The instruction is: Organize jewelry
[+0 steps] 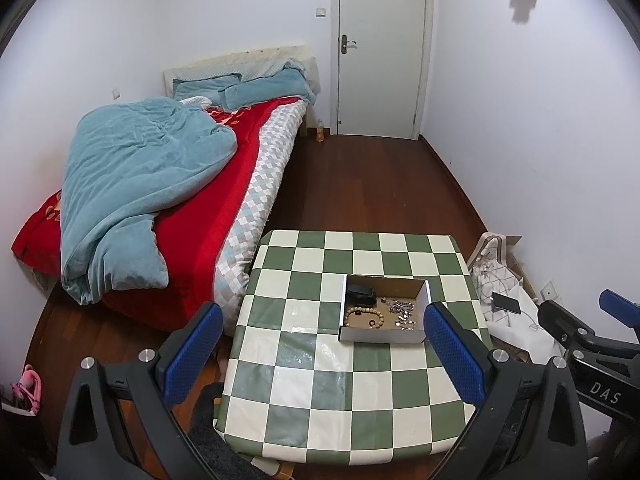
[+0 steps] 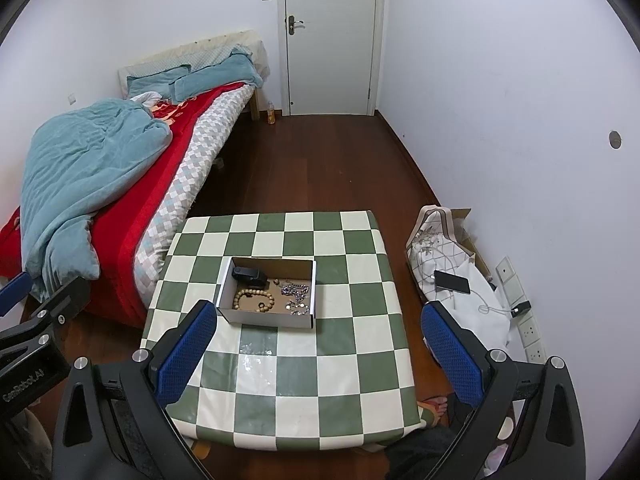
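Observation:
An open cardboard box (image 1: 424,294) (image 2: 268,318) stands on the green-and-white checked table (image 1: 320,380) (image 2: 340,352). Inside lie a wooden bead bracelet (image 1: 365,317) (image 2: 253,300), a tangle of silver chains (image 1: 402,312) (image 2: 297,298) and a black case (image 1: 361,294) (image 2: 250,273). My left gripper (image 1: 322,354) is open and empty, held high above the table's near half. My right gripper (image 2: 318,356) is open and empty, also high above the table. The right gripper also shows in the left wrist view (image 1: 580,320), and the left one in the right wrist view (image 2: 36,304).
A bed (image 1: 192,200) (image 2: 132,176) with a red cover and teal duvet stands left of the table. A bag with a phone (image 1: 507,303) (image 2: 452,282) on it lies on the floor at the right wall. A closed door (image 2: 330,40) is at the back.

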